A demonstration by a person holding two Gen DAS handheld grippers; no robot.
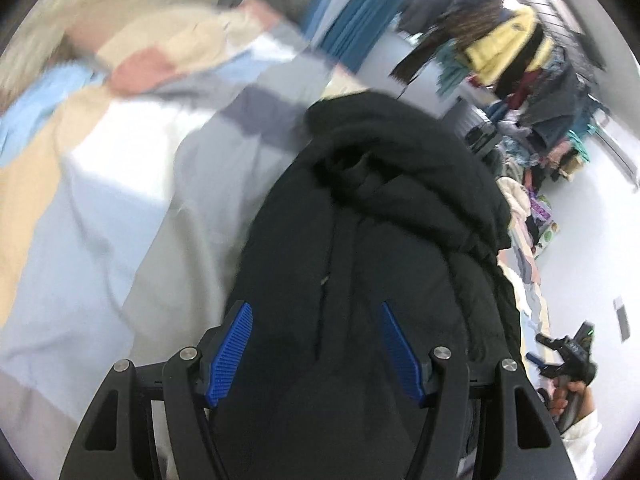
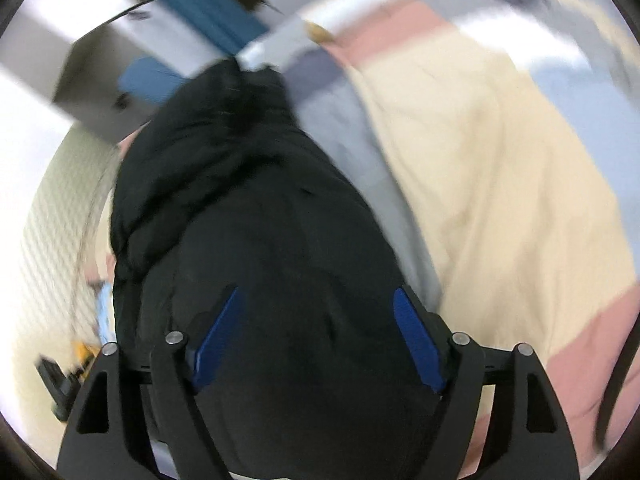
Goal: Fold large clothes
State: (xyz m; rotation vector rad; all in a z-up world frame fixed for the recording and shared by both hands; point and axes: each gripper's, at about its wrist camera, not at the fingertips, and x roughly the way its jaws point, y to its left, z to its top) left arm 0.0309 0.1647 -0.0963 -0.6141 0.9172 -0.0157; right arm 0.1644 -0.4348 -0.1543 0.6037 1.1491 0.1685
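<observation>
A large black padded garment [image 1: 372, 240] lies bunched on a bed with a pastel patchwork cover [image 1: 100, 200]. My left gripper [image 1: 316, 320] is open, its blue pads spread wide over the black fabric, holding nothing. In the right wrist view the same black garment [image 2: 256, 220] fills the middle. My right gripper [image 2: 316, 304] is also open, its jaws apart above the cloth. The right gripper with the person's hand also shows in the left wrist view [image 1: 568, 352], at the lower right. Both views are blurred by motion.
The bed cover [image 2: 500, 160] spreads cream, pink and grey to the right. A heap of mixed clothes [image 1: 532, 80] and a rack stand by the far wall. A grey box-like unit [image 2: 104, 76] sits at upper left. A white floor [image 1: 592, 220] lies to the right.
</observation>
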